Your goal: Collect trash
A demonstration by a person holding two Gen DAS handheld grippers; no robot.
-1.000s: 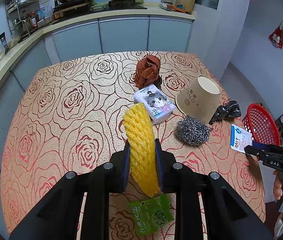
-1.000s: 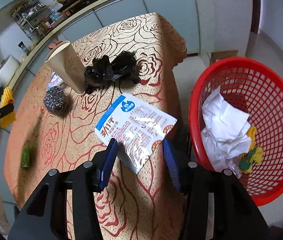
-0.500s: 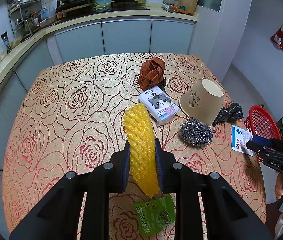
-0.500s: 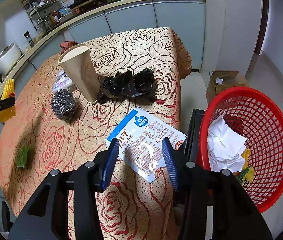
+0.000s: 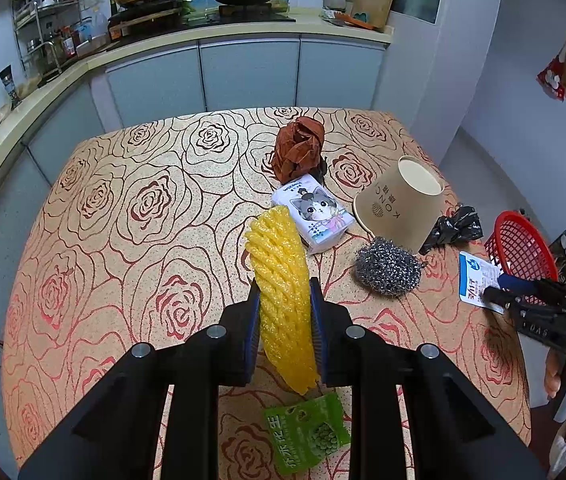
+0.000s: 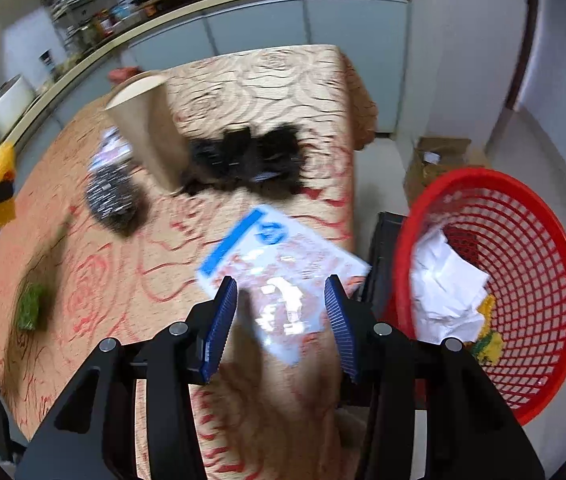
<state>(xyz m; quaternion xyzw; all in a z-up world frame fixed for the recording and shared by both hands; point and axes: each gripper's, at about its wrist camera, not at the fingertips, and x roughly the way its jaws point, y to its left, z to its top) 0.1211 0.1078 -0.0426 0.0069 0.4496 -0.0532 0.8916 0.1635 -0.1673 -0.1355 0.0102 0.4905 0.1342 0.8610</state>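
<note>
The kitchen table, under its rose-patterned cloth, stood before grey cabinets and a cluttered counter, and I worked over it from both hands. My left gripper had its jaws drawn narrow and clamped on a yellow foam net, which stood up between the pads, lifted off the cloth. My right gripper hung with its jaws standing apart over a white and blue packet at the table's right edge; the picture there was blurred, but the pads seemed not to press on it, so I judged it not yet taken.

Just past that edge, lower down, sat the red basket. Inside it lay crumpled white paper and a scrap of yellow and green, so I took part of the job as done.

A good deal was left, by my reckoning. On the cloth remained a green wrapper near me, a steel scourer, a paper cup lying tilted on its side, a crumpled black bag beside it, a tissue pack with a cat on it and a brown crumpled wad further back. Whether all of those counted as trash I could not tell. The foam net had to cross the table to the basket.
</note>
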